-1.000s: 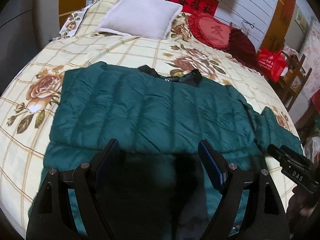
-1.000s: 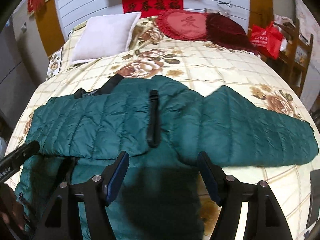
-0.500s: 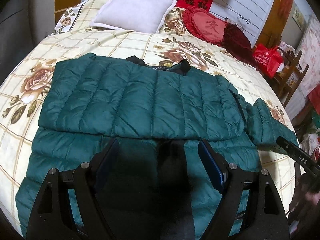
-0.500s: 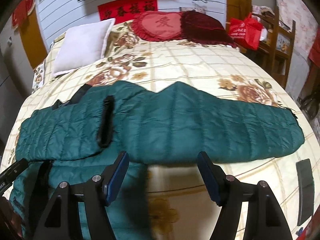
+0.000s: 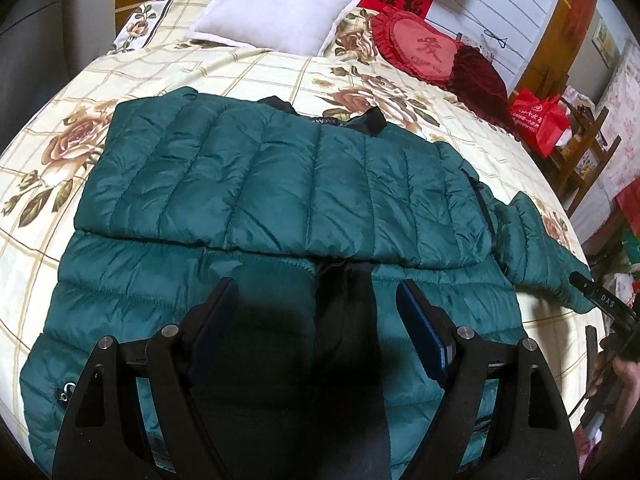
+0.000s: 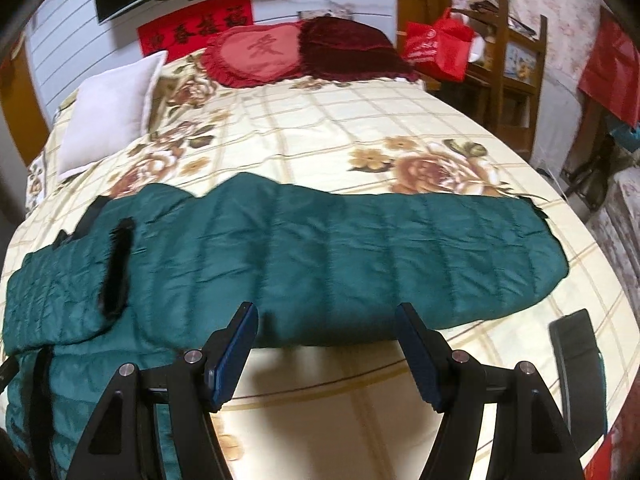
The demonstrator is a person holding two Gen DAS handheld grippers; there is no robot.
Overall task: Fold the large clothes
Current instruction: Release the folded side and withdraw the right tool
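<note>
**One sleeve folded, one to go**

Below my two hand-held grippers, the left (image 5: 316,328) and the right (image 6: 326,350), both with fingers apart and holding nothing, lies one green puffer jacket (image 5: 280,200) spread on the bed (image 6: 360,128). One sleeve (image 5: 224,176) already lies folded across the chest. The other sleeve (image 6: 400,252) stretches out flat and, I judge, is next; the body fold remains. Beyond sit three pillows: one white pillow (image 5: 280,8) and two red cushions (image 6: 256,54).

Green jacket sleeve (image 6: 360,256) outstretched – right claw (image 6: 326,352) (empty) above.
</note>
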